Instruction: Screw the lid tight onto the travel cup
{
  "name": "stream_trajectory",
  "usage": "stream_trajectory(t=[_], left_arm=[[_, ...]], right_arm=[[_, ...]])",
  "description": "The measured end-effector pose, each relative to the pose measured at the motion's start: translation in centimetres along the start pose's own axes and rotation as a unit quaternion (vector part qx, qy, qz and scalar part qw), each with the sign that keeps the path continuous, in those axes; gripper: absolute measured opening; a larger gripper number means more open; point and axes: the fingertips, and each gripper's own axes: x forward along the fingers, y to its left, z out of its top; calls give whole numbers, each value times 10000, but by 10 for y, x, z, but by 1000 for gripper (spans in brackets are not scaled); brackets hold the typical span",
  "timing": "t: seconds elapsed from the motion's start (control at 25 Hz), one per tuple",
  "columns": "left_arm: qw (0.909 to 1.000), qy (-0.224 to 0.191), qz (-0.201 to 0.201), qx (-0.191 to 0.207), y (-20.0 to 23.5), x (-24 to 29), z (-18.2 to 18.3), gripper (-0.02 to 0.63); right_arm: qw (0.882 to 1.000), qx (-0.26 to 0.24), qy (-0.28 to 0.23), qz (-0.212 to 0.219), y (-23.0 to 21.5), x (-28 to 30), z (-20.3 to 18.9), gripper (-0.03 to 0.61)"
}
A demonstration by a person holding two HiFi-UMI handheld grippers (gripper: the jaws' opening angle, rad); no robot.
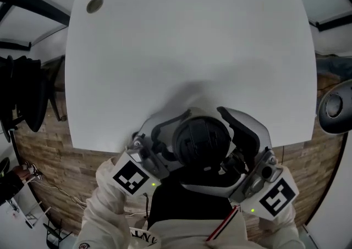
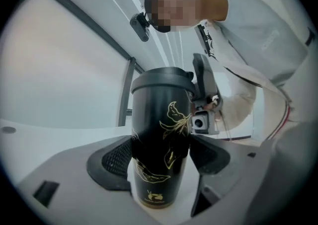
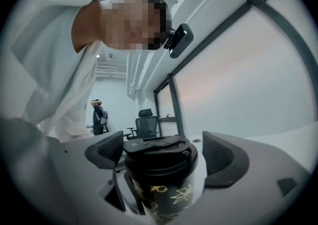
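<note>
The travel cup (image 2: 159, 144), black with gold leaf prints, stands upright on the white table (image 1: 187, 50) close to its near edge. Its black lid (image 1: 201, 140) sits on top. My left gripper (image 2: 159, 158) comes from the left and both pads press on the cup's body low down. My right gripper (image 3: 161, 154) comes from the right at lid (image 3: 159, 149) height. Its jaws flank the lid, with a thin gap showing at the right pad (image 3: 223, 157). In the head view the left gripper (image 1: 165, 143) and right gripper (image 1: 231, 143) crowd the cup from both sides.
The table has a round cable hole (image 1: 94, 5) at its far left. Black office chairs stand off the left side (image 1: 27, 94) and the right side (image 1: 335, 108). A person (image 3: 98, 114) and another chair (image 3: 144, 122) are far behind in the right gripper view.
</note>
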Motion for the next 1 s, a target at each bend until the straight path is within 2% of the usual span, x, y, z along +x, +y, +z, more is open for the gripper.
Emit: stream_trajectory(t=[0.08,0.2,0.32,0.44,0.56,0.72,1.0], left_arm=[[9990,42,-436,44,1,-2,-2,365],[9940,102,-1090,50,3,-4,-3,365],[9879,97,-1549,41,5,-3,-1,365],[9858,77,-1679,14,7,-2,0,365],[9884,47,-1518,-55,7,-1,-1,365],[9946,-24,-1029,-102,8,-2,0,365],[9993,-66,-330,-173,8,-5,-3,365]], right_arm=[[9969,-97,233,741,3,2,-4,471],[9854,-26,446,1644,5,9,-7,472],[9765,65,371,2123,3,18,-1,472],[9728,-108,385,2284,8,24,-2,471],[9772,-162,296,2097,7,26,-3,471],[9872,-232,97,1574,6,28,0,471],[9989,-315,32,345,0,29,0,471]])
